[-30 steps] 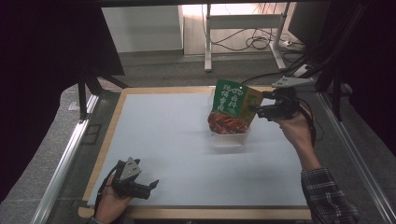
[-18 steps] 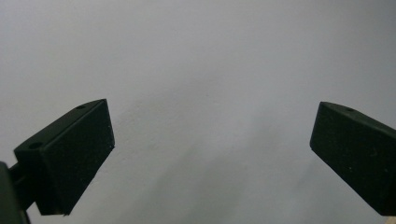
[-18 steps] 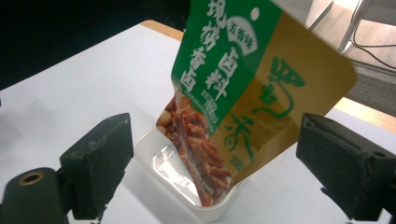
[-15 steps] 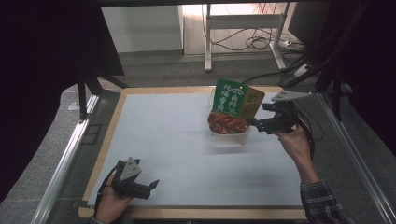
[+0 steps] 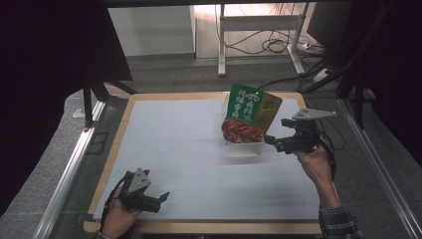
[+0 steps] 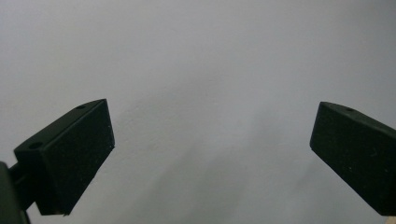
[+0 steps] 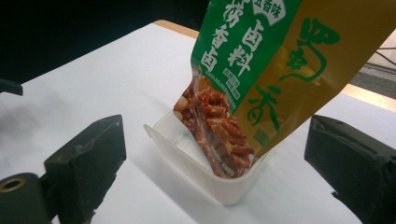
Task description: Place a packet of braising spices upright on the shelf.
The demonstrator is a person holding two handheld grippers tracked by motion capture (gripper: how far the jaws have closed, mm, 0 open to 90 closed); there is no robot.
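A green and yellow snack packet (image 5: 250,110) (image 7: 261,65) stands upright in a clear plastic tub (image 5: 243,145) (image 7: 205,175) at the table's right middle. Red snack pieces show through its lower window. My right gripper (image 5: 270,141) (image 7: 215,172) is open, just right of the tub, jaws apart and touching nothing. My left gripper (image 5: 163,197) (image 6: 210,149) rests open near the front left edge over bare white table, with nothing between its jaws.
The white table (image 5: 174,144) has a wooden rim (image 5: 117,144). Metal rails (image 5: 69,169) run along both sides. A desk frame with cables (image 5: 268,45) stands on the floor beyond the far edge.
My right gripper has let go of the packet, opened, and drawn back right and toward the near side. The packet now stands alone in the tub. The left gripper has not moved.
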